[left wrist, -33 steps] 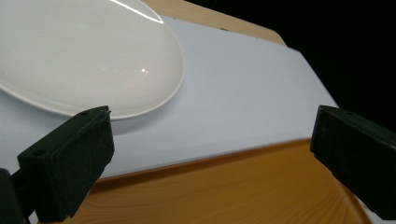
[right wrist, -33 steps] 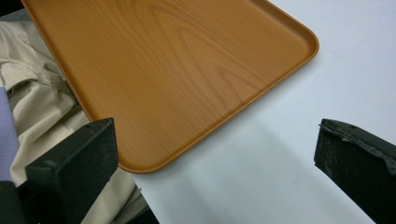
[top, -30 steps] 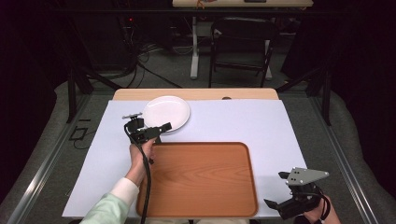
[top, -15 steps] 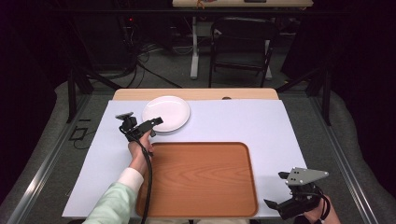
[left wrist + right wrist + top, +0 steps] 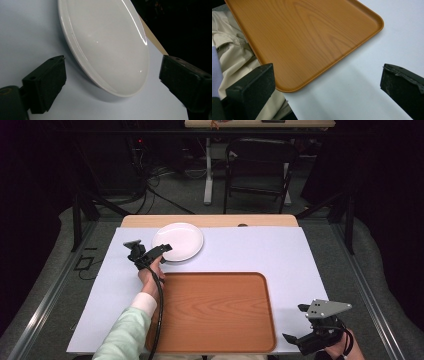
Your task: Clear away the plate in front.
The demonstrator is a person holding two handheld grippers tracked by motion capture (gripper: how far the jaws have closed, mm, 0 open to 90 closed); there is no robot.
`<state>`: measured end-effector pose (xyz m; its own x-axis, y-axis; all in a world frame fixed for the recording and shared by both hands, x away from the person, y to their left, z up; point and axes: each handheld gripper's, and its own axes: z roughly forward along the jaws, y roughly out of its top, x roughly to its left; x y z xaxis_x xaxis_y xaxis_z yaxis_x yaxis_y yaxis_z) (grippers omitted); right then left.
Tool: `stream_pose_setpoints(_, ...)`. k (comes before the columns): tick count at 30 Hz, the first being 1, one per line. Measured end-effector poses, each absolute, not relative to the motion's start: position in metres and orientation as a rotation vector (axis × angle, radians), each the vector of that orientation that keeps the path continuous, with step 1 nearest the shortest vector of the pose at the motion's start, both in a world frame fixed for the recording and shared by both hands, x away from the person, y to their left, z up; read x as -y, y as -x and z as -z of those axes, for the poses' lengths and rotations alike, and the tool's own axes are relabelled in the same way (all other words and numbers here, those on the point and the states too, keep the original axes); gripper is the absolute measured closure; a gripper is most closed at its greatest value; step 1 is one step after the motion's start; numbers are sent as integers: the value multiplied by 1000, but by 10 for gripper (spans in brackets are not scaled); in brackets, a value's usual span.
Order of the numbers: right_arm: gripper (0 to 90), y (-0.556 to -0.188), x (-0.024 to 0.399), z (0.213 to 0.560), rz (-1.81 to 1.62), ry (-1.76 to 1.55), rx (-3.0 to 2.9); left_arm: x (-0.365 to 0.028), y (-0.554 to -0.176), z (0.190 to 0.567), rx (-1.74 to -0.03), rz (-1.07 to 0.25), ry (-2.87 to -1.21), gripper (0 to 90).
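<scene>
Left gripper (image 5: 150,254), jaws apart and just closing, straddles white plate (image 5: 107,45) rim; shallow bite could slip. Right gripper (image 5: 316,332) waits open beside tray (image 5: 215,310).

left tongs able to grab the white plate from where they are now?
Probably yes. The left tongs are open, jaws just closing slightly, at the near rim of the white plate. In the left gripper view the rim lies between the jaws on bare white table, nothing blocking.
</scene>
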<state>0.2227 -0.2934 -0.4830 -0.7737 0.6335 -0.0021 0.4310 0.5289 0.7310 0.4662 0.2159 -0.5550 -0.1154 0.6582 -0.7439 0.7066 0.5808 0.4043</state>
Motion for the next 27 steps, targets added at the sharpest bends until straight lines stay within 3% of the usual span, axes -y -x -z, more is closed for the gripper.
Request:
stream_pose_setpoints(6,0,-223,294,483,-1086,-893,-2504,-217,-470,561,-1849,70,-1073,176)
stream_pose_setpoints(23,0,-224,292,484,-1075,-900,-2507,-223,-475,571,-1897,101,-967,523)
stream_pose_setpoints(27,0,-224,293,484,-1073,-899,-2510,-224,-478,571,-1909,105,-960,569)
